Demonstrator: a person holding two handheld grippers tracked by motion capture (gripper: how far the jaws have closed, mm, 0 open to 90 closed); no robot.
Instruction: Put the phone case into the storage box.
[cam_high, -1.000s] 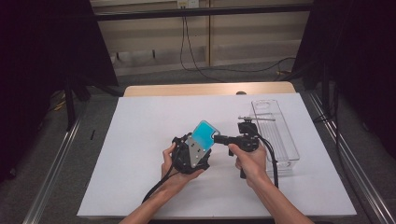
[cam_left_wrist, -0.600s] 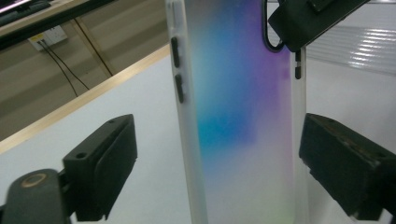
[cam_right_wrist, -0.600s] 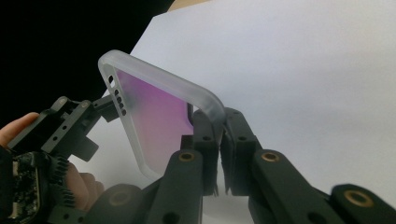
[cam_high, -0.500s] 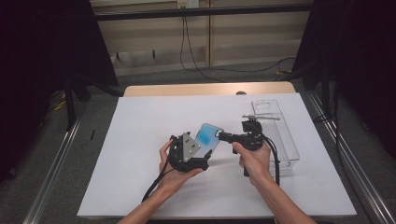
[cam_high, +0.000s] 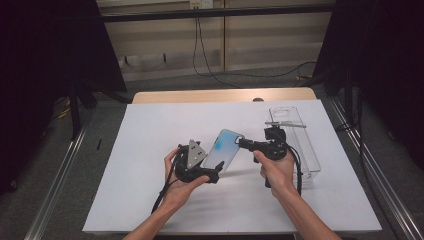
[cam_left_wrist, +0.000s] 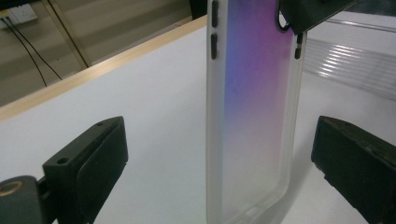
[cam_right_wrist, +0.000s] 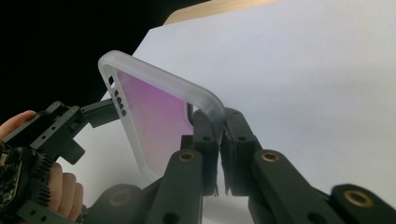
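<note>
White rectangular tabletop (cam_high: 150, 130) with a bare wood strip along its far edge. Clear plastic rectangular tray (cam_high: 300, 145) lies along the right edge, long side running near-to-far, resting flat on the tabletop.

Translucent frosted phone case with a blue-to-purple tinted back (cam_high: 223, 150) sits near the middle of the tabletop, slightly toward the near edge, tilted up off the surface. In the left gripper view the phone case (cam_left_wrist: 254, 107) stands nearly upright, side buttons dark on its left rim, bottom end close to the tabletop; can't tell if it touches.

Left claw (cam_high: 212, 176), black with a grey three-cornered plate on top, is held in the person's left hand (cam_high: 180, 187) just left of the case. Released: its jaws have just been opening and now stand wide, case between them, pads clear of both long edges in the left gripper view.

Right claw (cam_high: 242, 142), black, in the person's right hand (cam_high: 275, 170), comes in from the tray side. Clenched on the case: in the right gripper view the right claw (cam_right_wrist: 220, 140) has both jaws pinched on the frosted rim at one top corner of the phone case (cam_right_wrist: 159, 116), beside the camera cutout. The case hangs from this grip alone.

Left claw also shows at the left of the right gripper view, below the case's far end, not touching it.
</note>
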